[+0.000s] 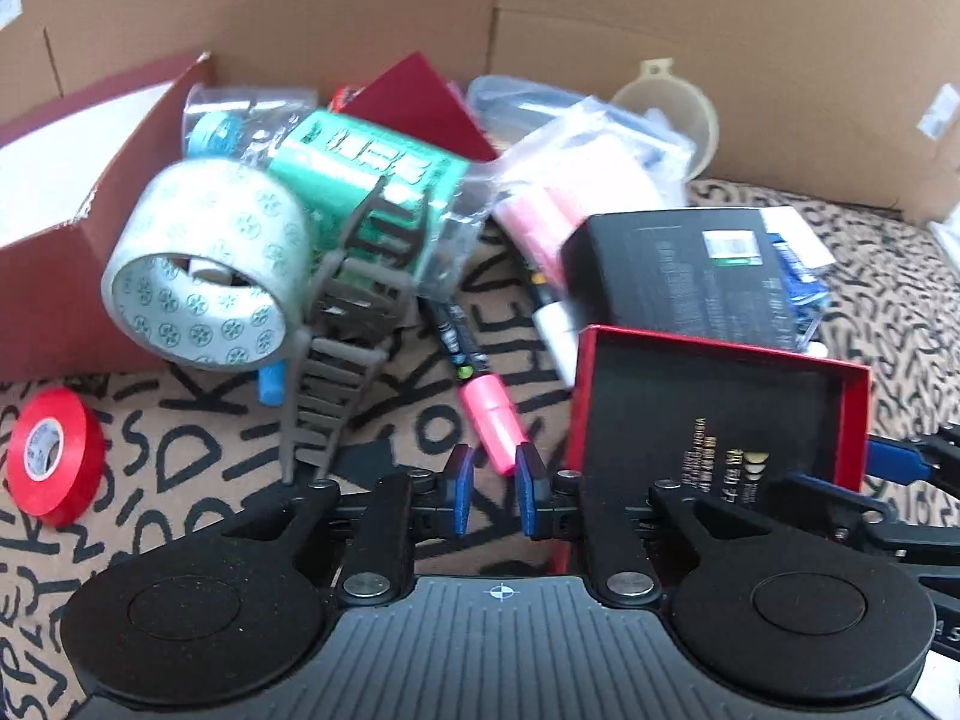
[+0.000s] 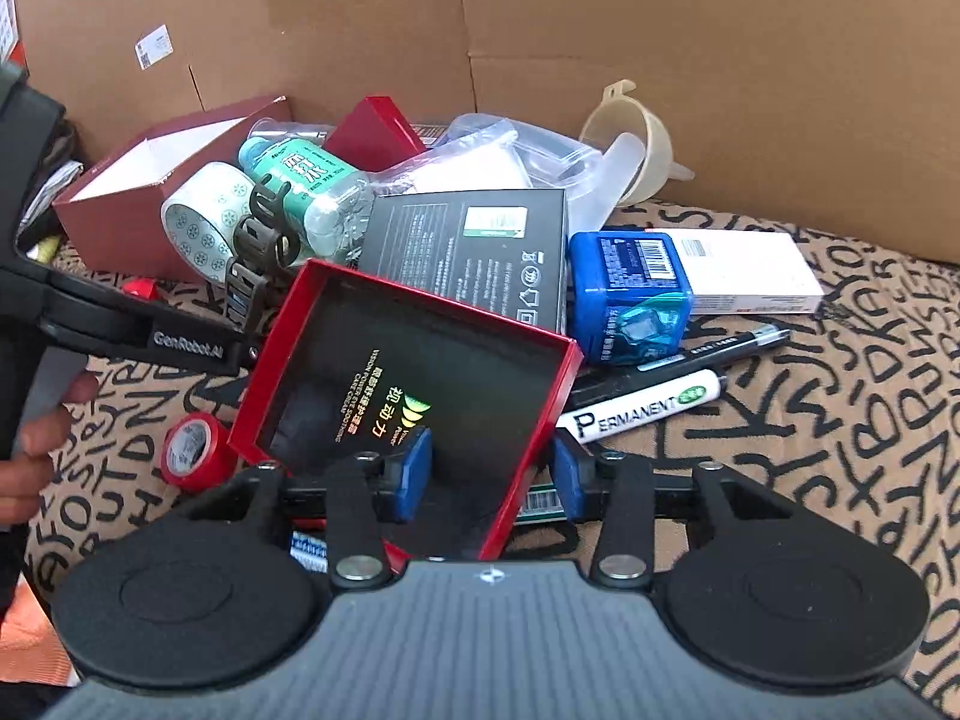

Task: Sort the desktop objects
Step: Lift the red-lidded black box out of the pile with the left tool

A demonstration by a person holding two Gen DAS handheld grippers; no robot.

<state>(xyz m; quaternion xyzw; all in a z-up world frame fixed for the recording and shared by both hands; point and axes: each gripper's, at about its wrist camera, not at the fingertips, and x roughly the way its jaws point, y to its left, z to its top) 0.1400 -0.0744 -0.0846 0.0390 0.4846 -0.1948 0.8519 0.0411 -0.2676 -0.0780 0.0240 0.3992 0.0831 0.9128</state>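
The left claw (image 1: 492,489) stands narrowly open around the pink highlighter's (image 1: 493,420) near end, not visibly pinching; the highlighter's length runs toward eleven o'clock. The right claw (image 2: 492,468) straddles the red tray's (image 2: 543,384) near wall, half open, grip uncertain.

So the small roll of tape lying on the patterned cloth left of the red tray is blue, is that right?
Not quite. The small roll of tape is red, not blue, as the left wrist view shows. It does lie on the patterned cloth, left of the red tray.
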